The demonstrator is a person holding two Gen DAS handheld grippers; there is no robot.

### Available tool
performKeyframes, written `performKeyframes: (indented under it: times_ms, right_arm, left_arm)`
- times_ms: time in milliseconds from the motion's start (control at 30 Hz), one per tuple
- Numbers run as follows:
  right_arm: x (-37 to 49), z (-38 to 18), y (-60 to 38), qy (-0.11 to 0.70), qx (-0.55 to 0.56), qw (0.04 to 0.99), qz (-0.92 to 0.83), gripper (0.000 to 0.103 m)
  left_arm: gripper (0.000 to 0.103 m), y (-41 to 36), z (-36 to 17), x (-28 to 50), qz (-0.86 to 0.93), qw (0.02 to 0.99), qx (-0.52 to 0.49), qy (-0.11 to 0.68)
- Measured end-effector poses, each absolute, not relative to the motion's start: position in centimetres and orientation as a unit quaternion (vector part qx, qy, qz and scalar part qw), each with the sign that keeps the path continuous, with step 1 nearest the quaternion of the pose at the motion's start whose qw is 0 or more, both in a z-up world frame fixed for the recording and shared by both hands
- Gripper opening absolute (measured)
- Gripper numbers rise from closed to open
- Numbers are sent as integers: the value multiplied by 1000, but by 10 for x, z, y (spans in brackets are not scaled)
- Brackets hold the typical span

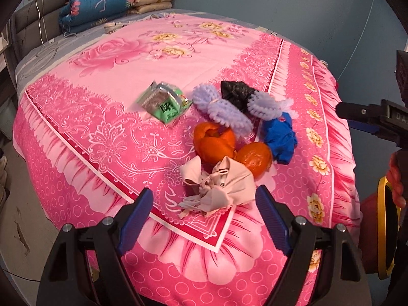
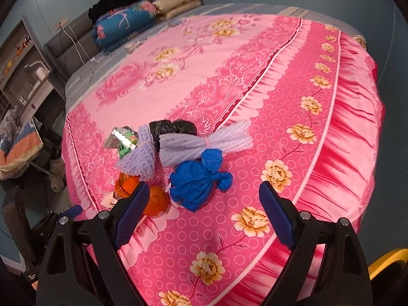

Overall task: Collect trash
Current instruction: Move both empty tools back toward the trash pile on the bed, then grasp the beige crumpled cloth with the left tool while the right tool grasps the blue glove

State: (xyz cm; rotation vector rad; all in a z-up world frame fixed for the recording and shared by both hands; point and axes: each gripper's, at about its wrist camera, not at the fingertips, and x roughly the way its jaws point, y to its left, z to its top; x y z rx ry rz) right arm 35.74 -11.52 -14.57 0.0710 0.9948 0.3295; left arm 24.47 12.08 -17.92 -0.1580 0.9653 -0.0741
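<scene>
Nothing is collected yet, as far as these views show. All the trash lies in one loose group on the bed, near its foot edge, on the pink flowered cover.

The left gripper is wide and empty. Nearest to it, between the lines of its two fingers but not touched, lies a crumpled beige bag. I judge this to be the first piece to take.

The right gripper is also wide and holds nothing. Just beyond its fingers lies a knotted blue bag, a little left of the middle of its opening.

Behind the beige bag are two pieces of orange peel, one open like a cup and one rounder, close together. The blue bag is to their right. Farther on lie two bundles of lilac foam net, with a black bag between and behind them. Left of the nets, a little apart, lies an opened green wrapper with silver inside.

Far at the head of the bed are folded quilts; these are not trash, I think.

A yellow rim shows at the right edge of the left view, beside the bed. It may be a bin, but I cannot tell. So the whole task is left: each piece must be gripped and carried off the bed.
</scene>
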Motion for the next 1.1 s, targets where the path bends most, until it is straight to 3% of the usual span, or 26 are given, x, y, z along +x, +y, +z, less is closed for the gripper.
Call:
performKeyframes:
  times_ms: [500,800,900,967,1100]
  right_arm:
    - [404,-211,-68,541,-23,827,152,82]
    - [413,-232,-55,558,-45,816,140,75]
    - [412,-237,-52,563,-50,814,138,71]
    - [412,-239,-51,564,-49,813,137,69]
    - [410,-241,-48,563,-55,813,138,58]
  left_arm:
    - [76,128,-212,272,-53,867,-90,487]
    - [55,123,-219,281,-76,865,-100,486]
    - [43,119,-219,281,-83,865,-95,485]
    - [27,116,-218,279,-86,867,-88,483]
    - [16,113,-214,276,-91,870,-84,478]
